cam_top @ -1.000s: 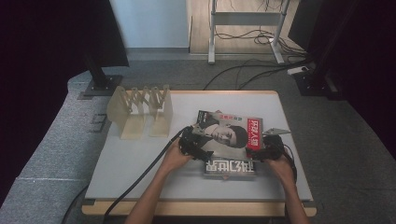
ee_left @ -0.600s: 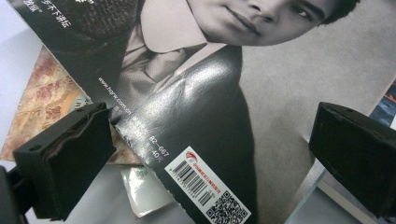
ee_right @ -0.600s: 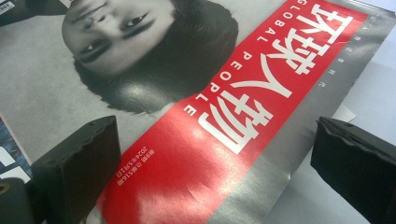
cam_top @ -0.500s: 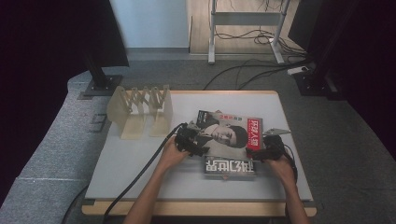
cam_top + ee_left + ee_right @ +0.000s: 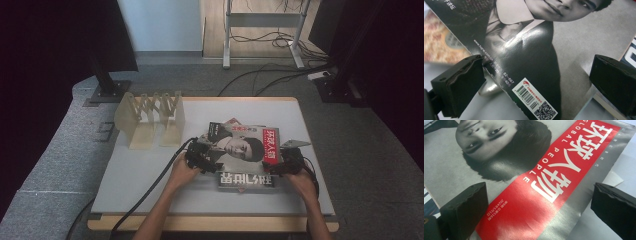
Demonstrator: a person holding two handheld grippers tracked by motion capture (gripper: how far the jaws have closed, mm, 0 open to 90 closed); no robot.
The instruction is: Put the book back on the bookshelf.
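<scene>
Here both wide: left claw [image 5: 534, 85] straddles magazine [image 5: 529, 50] barcode corner, right claw [image 5: 539, 207] over red title band.

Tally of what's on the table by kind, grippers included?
Magazines: 3, the portrait cover on top, one under its near edge, one peeking out at the far edge
File rack: 1
Grippers: 2, left and right, both open at the top magazine's sides
Total: 6
</scene>
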